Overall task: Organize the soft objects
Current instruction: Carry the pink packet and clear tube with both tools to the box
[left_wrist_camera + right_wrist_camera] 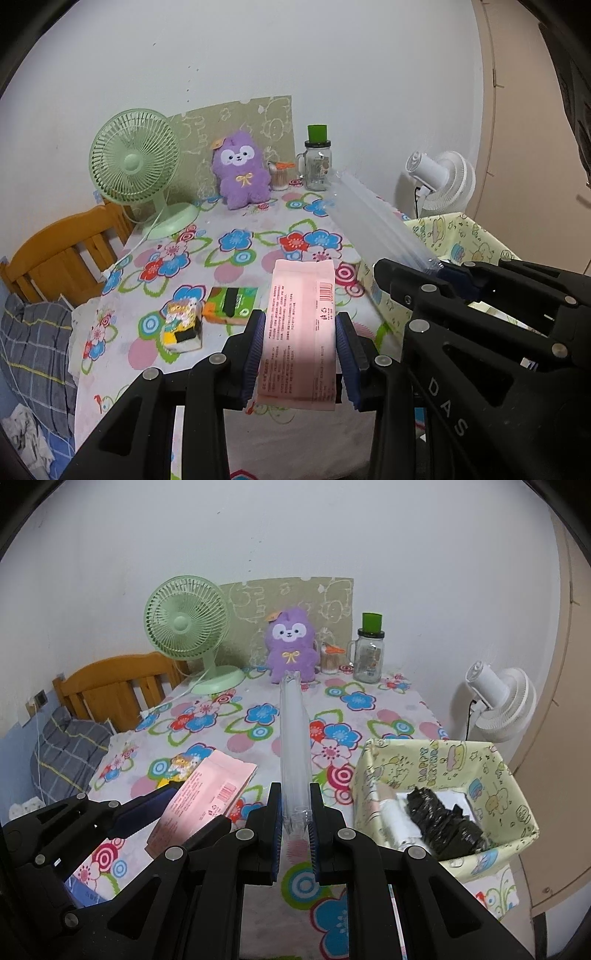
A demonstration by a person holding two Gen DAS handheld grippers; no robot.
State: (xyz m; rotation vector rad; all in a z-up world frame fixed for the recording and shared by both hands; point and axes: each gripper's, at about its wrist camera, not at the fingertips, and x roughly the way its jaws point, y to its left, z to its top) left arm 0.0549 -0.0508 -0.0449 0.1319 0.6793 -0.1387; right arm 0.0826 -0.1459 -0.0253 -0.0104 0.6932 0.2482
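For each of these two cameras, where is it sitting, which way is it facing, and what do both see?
Left wrist: sits on the left gripper, facing along the floral table toward the wall; its fingers clamp a pink packet, and the right gripper shows at right.
Right wrist: sits on the right gripper, facing the same way; it clamps a clear sleeve, with the left gripper at left and a yellow box at right.
Shared: purple plush, green fan, jar, white fan.

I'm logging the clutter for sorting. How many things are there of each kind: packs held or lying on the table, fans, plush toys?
Packs: 4 (pink, clear, yellow, green-orange)
Fans: 2 (green, white)
Plush toys: 1
Total: 7
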